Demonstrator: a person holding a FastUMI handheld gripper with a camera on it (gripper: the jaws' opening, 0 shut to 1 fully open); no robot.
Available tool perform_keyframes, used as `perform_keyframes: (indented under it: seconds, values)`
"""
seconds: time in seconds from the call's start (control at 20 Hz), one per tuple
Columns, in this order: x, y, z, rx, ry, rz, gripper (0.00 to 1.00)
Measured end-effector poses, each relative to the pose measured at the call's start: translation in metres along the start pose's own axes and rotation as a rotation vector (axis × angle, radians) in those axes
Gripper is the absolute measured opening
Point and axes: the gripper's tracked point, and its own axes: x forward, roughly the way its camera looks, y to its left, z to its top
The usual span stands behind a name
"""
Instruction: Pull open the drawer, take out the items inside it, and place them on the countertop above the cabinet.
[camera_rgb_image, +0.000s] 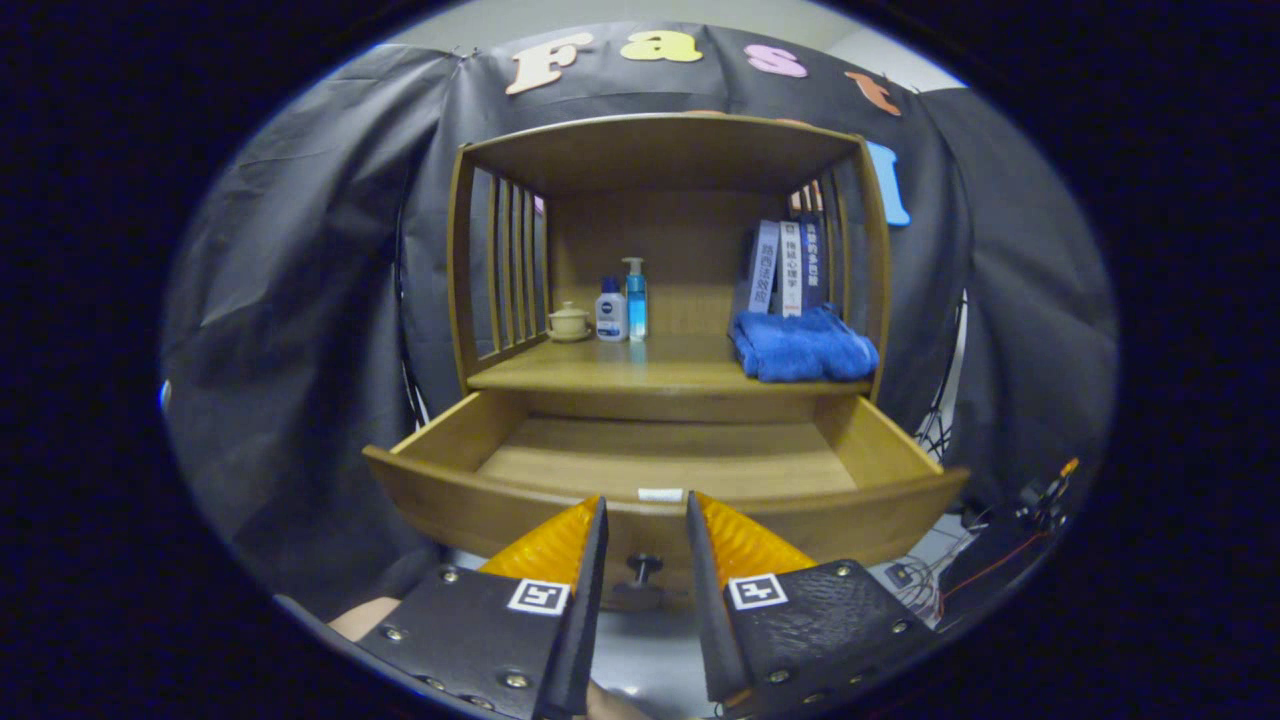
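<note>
Claw (646, 515) level, its fingers parted with nothing between them

A staged household corner inside a recording booth: black cloth (300, 250) drapes behind a wooden cabinet (665, 160) whose counter (660, 368) carries a teacup (569, 322) and toiletry bottles (622, 305) at its back-left, books (788, 267) and a folded blue towel (803, 345) at its right edge, cables (1000, 560) trailing beside it.

countertop (640, 372): teacup (569, 322), lotion bottle (611, 311), pump bottle (636, 299), folded blue towel (802, 345), upright books (788, 268)
drawer (660, 455): pulled open, floor bare
</note>
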Motion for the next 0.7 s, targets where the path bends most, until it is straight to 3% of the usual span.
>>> perform_keyframes:
  seconds: [0.25,0.6,0.7]
  values:
    - [0.062,-0.002,0.009,-0.042,0.214,0.037,0.44]
    - [0.121,0.001,-0.04,-0.079,0.553,0.066,0.44]
    - [0.13,0.003,-0.059,-0.114,0.645,0.067,0.54]
